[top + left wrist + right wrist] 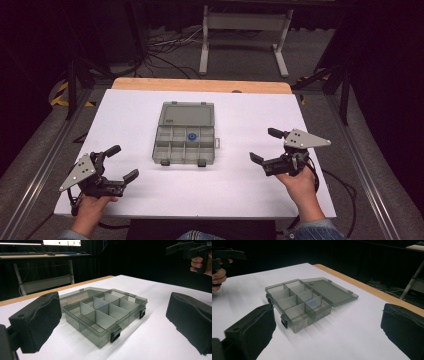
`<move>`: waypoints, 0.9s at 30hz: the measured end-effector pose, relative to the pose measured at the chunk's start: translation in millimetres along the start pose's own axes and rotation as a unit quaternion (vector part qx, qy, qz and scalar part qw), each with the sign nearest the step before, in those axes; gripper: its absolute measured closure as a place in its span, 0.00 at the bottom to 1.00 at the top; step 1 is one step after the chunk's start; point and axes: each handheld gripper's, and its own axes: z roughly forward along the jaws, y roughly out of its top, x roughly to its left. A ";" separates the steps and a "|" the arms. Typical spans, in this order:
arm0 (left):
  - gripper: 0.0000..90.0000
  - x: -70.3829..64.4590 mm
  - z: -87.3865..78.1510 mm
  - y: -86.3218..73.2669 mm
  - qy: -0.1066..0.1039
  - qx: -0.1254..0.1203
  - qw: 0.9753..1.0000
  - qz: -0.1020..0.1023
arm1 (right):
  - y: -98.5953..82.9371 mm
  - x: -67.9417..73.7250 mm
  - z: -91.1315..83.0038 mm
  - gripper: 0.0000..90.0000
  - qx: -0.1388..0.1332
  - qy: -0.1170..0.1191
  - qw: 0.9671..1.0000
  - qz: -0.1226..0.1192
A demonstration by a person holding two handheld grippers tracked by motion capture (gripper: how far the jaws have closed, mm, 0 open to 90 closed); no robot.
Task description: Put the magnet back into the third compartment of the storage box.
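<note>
Organizer box: a smoky grey plastic organizer box (184, 145) sits at the centre of the high view on the white bench (240, 190), well apart from both grippers.
Lid: the lid (187, 114) is swung fully open and lies flat on the bench behind the tray, toward the upper part of the frame.
Compartments: dividers split the tray into small cells; a small blue piece (191, 136) lies in one cell of the back row, right of the middle.
Latches: two dark latches (202, 163) hang on the front wall.
Left gripper: the left gripper (122, 164) is at the lower left of the high view, held in the person's hand, its fingers spread wide and holding nothing.
Right gripper: the right gripper (264, 145) is at the middle right of the high view, its fingers also spread wide and empty.
Gripper views: each shows the box between and beyond its own two black fingers (37, 320), none touching it.
</note>
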 end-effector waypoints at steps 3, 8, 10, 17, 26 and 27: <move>0.01 -0.2 -0.4 0.4 0.000 0.001 1.000 0.001 | -8.5 -0.2 -5.5 0.00 -0.009 -0.009 1.000 0.001; 0.01 -0.4 -0.6 0.6 0.001 -0.001 1.000 0.002 | -21.1 0.9 -11.6 0.00 -0.011 -0.028 1.000 0.005; 0.01 -0.2 -0.8 1.0 0.001 0.002 1.000 0.005 | -26.2 2.7 -13.1 0.00 -0.004 -0.039 0.999 0.003; 0.01 0.4 -0.9 0.7 0.002 0.003 1.000 0.007 | -43.6 7.0 -15.8 0.00 -0.014 -0.034 0.999 0.008; 0.01 1.5 -1.1 0.2 0.001 0.000 1.000 0.006 | -60.5 8.2 -13.0 0.00 -0.027 -0.030 0.999 -0.002; 0.01 1.8 -1.2 0.1 0.000 0.001 1.000 0.006 | -63.3 7.9 -12.6 0.00 -0.027 -0.032 0.999 -0.001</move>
